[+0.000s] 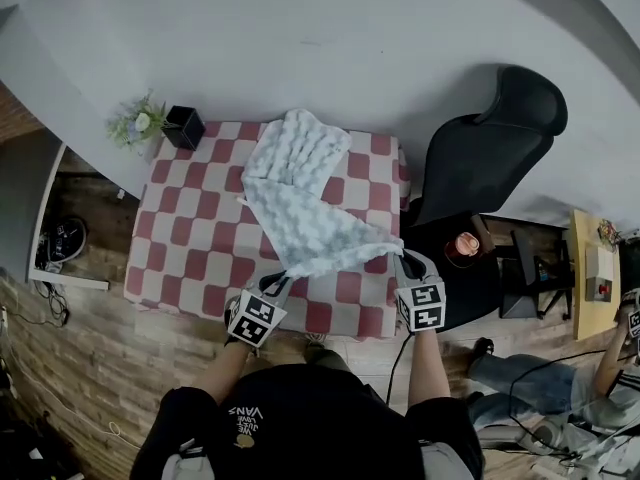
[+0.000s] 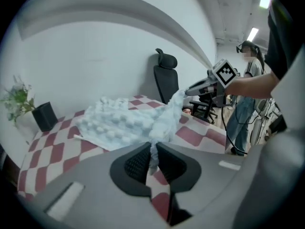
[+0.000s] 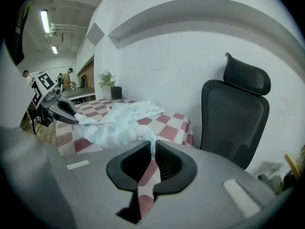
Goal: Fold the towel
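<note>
Two thin pinches are all that hold the pale blue-white bobbled towel (image 1: 300, 203). The left fingers (image 2: 136, 163) are nearly together on a narrow twist of cloth at one near corner. The right fingers (image 3: 136, 162) are just as narrow on a thin strip of the other near corner.

With so little fabric caught between the pads, either corner could probably slip free if the hands pull apart or swing forward sharply. The fold would then land lopsided. The far part lies rumpled and slanted, so carrying the near edge straight over it would likely leave the edges mismatched. It could also bunch the cloth underneath. If the far end drags, it might tug the red-and-white checked cover of the desk (image 1: 190, 238) with it.

The near edge spans the gap between the two sets of fingers, lifted clear of the desk. From there the towel slopes down and away, and its bulk rests on the desk well beyond the fingertips. The far end lies roughly ahead of the left fingers and off to the left of the right ones.
</note>
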{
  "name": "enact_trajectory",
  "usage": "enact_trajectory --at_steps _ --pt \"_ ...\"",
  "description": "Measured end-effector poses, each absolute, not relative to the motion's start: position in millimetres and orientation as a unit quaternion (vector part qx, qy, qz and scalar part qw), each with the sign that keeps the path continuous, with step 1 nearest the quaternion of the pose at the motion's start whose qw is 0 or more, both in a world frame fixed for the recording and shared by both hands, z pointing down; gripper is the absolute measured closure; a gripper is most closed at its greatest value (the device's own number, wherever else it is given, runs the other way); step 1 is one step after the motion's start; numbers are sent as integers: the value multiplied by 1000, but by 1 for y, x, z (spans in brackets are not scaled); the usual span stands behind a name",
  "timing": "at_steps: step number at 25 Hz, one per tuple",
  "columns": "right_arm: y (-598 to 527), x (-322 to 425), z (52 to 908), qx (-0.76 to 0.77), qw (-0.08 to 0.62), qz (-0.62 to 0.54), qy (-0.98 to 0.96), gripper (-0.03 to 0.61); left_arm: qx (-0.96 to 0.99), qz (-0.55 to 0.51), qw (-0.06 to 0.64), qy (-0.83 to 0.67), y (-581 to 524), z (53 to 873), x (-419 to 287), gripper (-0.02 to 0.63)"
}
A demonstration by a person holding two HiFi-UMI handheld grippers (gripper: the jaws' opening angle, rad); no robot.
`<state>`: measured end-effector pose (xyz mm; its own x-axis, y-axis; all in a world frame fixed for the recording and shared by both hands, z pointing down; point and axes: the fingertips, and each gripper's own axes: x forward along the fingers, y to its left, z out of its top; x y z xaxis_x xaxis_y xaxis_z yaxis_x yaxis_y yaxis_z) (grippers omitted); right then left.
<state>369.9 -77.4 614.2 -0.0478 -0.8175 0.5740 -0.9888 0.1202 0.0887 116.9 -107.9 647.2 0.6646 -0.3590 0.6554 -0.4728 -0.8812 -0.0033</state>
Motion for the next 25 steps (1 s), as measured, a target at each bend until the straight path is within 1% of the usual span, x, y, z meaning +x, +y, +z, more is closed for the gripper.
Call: enact_trajectory --at_steps 5,11,18,25 --pt "-75 306 575 639 224 141 -723 548 911 298 50 -280 -143 596 49 584" --pt "-63 230 534 645 199 111 -730 549 920 247 15 -303 -155 544 -26 584" --pt "-31 153 497 661 185 80 -723 549 932 220 11 -287 -143 523 -100 584" --pt "3 92 498 663 189 83 -720 549 940 216 -2 -264 -124 522 -154 584"
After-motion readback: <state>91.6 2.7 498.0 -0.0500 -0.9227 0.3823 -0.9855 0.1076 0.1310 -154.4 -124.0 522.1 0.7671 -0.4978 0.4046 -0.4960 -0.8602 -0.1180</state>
